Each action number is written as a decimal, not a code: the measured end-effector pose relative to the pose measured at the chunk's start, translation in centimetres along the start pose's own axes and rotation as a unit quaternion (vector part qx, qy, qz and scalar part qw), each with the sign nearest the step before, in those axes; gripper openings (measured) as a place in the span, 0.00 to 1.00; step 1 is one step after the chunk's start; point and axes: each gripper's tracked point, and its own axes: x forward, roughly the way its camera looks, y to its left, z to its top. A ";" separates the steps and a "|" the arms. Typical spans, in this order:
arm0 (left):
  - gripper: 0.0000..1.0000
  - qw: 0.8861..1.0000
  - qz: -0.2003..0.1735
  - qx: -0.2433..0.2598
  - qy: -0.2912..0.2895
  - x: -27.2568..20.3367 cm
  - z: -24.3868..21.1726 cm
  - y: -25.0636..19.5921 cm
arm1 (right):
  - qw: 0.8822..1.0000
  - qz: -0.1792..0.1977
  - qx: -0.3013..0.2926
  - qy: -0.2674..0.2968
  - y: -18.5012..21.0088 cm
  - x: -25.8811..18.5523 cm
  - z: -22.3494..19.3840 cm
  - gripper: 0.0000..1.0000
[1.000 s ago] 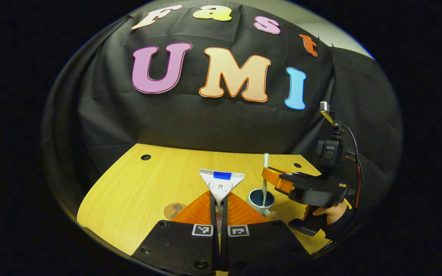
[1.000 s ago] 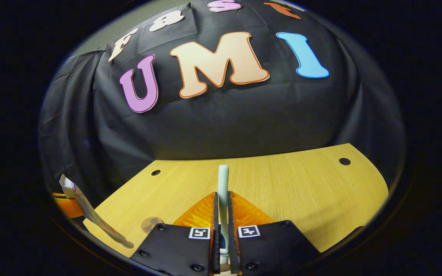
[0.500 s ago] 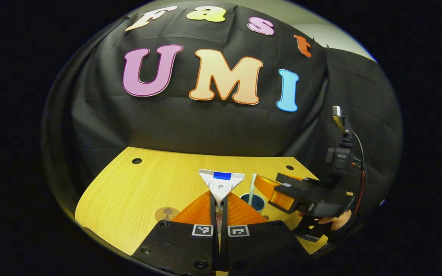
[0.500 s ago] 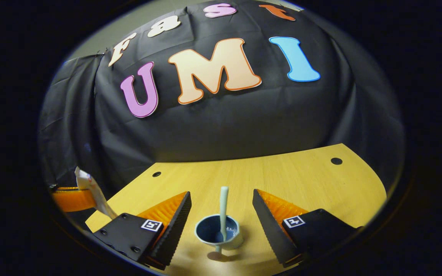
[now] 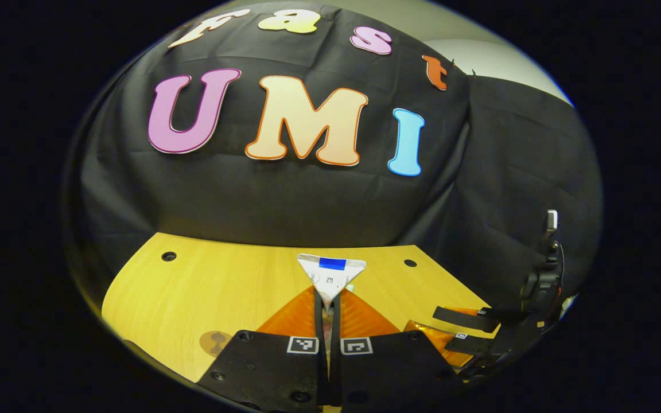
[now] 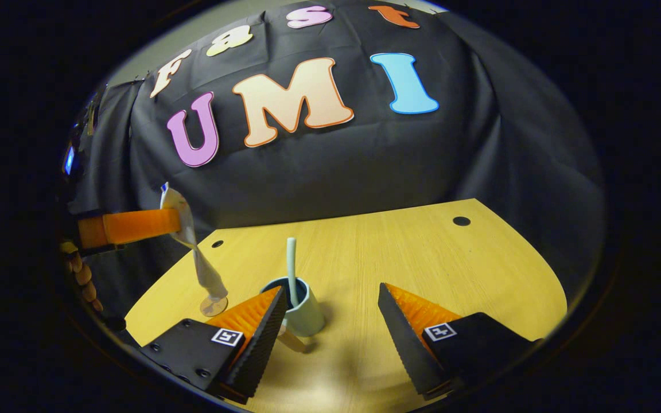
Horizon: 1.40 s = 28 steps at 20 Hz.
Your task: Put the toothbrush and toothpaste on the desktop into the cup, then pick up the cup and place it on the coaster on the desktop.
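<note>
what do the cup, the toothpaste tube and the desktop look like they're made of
Cup: pale green outside, dark inside, smooth with a soft sheen, probably glazed ceramic, possibly plastic.
Toothpaste tube: thin white printed laminate or plastic; its flat crimped end and the twist in its body suggest a soft, squeezable wall.
Desktop: yellow wood grain, evenly printed, likely laminate with a satin finish.

dim booth, overhead light glare on desktop (image 6: 330, 396), soft shadows, strong fisheye bending at edges, focus sharp.
</note>
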 end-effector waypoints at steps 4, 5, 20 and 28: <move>0.00 1.000 -0.021 -0.021 0.011 2.4 -0.9 -1.4 | 1.000 -0.012 0.007 0.010 -0.6 -0.9 -1.3 0.94; 0.00 0.999 -0.022 -0.027 0.011 3.0 -1.0 -1.6 | 1.000 -0.013 0.009 0.012 -0.7 -1.2 -1.4 0.98; 0.26 0.997 0.026 -0.032 0.058 5.6 -6.3 -1.3 | 0.998 -0.006 0.009 0.054 -1.4 -0.5 -3.1 0.94; 0.95 0.994 0.097 -0.030 0.029 2.2 -7.0 0.9 | 0.988 0.064 0.004 0.138 1.9 0.2 -4.3 0.94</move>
